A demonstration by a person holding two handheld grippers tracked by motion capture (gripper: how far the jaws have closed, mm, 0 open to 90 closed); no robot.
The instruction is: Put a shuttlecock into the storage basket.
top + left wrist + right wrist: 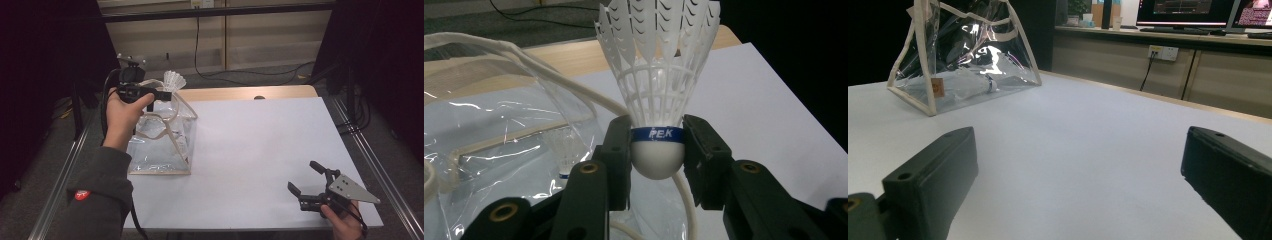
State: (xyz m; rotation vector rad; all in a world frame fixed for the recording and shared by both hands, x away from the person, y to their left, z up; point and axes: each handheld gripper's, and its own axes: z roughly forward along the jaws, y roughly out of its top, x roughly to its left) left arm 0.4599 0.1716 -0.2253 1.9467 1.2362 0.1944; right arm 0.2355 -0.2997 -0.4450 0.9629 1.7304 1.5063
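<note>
**Shuttlecock Held Above Bag**

High view: the left gripper [161, 93], upper left, held a shuttlecock [174, 80] over the clear bag [161, 145].

Left gripper view: jaws clamped its cork; release should follow centring over the opening.

Right gripper view: the right gripper [1075, 175] stood wide open, empty.

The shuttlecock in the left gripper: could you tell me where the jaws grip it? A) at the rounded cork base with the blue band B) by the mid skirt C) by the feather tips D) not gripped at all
A: the left gripper pinches the shuttlecock at its blue-banded white base, skirt up.
</note>
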